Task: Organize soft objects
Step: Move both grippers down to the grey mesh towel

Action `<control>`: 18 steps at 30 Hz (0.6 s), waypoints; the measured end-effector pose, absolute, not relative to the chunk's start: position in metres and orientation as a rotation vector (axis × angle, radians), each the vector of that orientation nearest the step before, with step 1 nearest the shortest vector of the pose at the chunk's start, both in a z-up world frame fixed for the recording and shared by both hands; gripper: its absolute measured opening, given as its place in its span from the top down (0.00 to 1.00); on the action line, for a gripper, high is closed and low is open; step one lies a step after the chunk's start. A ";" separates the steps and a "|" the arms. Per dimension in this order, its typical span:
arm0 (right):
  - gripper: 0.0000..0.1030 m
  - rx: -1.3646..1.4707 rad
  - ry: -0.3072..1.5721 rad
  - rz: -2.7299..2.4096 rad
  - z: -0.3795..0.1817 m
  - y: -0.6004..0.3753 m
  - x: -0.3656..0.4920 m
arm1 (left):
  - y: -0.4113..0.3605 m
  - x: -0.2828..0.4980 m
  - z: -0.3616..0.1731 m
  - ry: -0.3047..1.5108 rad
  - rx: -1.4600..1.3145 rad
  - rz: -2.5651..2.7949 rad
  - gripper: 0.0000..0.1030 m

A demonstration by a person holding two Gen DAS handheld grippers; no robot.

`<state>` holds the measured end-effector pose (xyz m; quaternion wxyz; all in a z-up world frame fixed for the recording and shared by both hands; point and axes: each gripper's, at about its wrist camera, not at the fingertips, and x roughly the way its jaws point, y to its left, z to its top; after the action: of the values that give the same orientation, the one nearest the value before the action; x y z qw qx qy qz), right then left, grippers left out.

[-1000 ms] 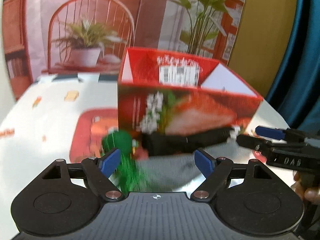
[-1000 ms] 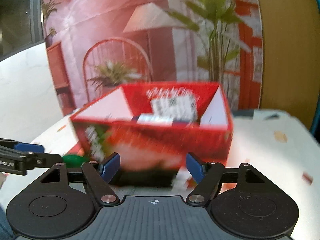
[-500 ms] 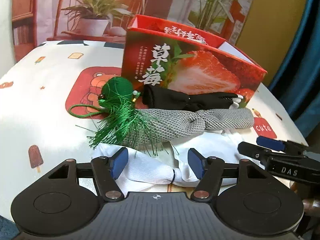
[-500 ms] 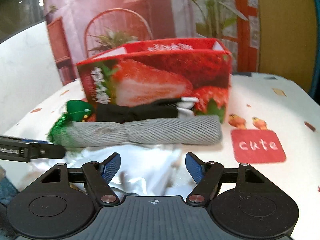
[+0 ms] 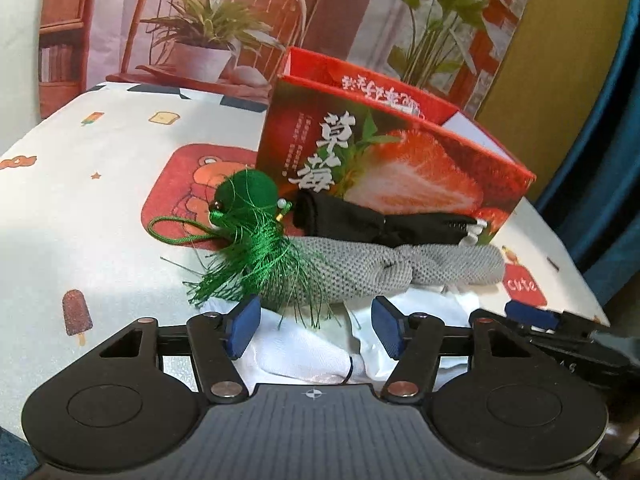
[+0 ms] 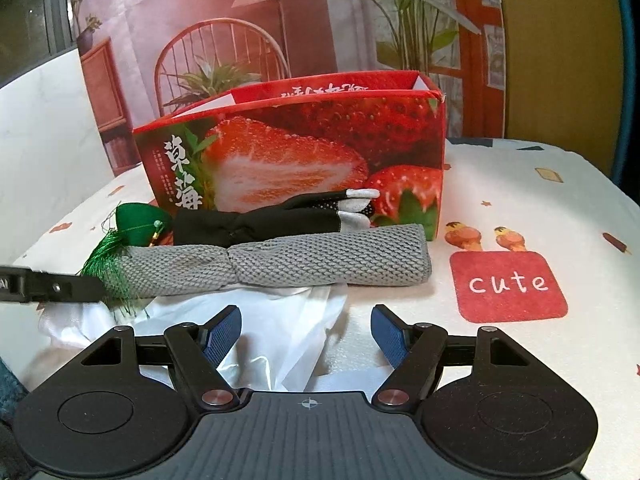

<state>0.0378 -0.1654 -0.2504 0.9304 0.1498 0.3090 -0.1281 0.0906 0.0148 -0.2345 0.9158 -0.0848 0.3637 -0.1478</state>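
So, one red strawberry box (image 5: pixel 384 148) is standing open-topped on the bench (image 5: pixel 80 208), and everything else is sitting relative to it. One black glove (image 5: pixel 376 222) is lying right against the box's front face. One rolled grey knit cloth (image 5: pixel 384 268) is lying just in front of the glove, parallel to the box front. One green tasselled ornament (image 5: pixel 248 216) is resting at the box's front-left corner, its fringe spilling over the left end of the grey cloth. One crumpled white cloth (image 5: pixel 304 352) is lying farthest from the box, just in front of the grey roll, partly tucked under it.

Two tongs are showing. Left tongs (image 5: pixel 316 334) are hovering wide apart over the white cloth, gripping nothing, blue pads (image 5: pixel 244 326) either side of the white fabric without pinching it. Right tongs (image 6: pixel 306 336) are also spread wide, holding nothing, sitting over the right part of the white cloth, in front of the box's right half.

In the right wrist view, box (image 6: pixel 296 160), glove (image 6: pixel 276 220), grey cloth (image 6: pixel 280 264), ornament (image 6: pixel 136 228) and white cloth (image 6: pixel 280 332) are lining up the same way. One red "cute" patch (image 6: pixel 508 286) is printed on the bench cover, to the right of the box front.
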 end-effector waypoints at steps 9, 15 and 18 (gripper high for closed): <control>0.34 0.329 0.619 -0.268 -0.251 -0.170 0.036 | 0.013 0.091 -0.233 0.748 -0.177 -0.295 0.46; 0.34 0.352 0.612 -0.279 -0.252 -0.175 0.035 | 0.003 0.100 -0.216 0.700 -0.160 -0.374 0.57; 0.34 0.348 0.622 -0.274 -0.255 -0.174 0.037 | -0.005 0.117 -0.212 0.704 -0.142 -0.388 0.57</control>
<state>0.0367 -0.1739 -0.2546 0.9281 0.1698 0.3033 -0.1338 0.1172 -0.0052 -0.2118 0.9178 -0.0692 0.3425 -0.1888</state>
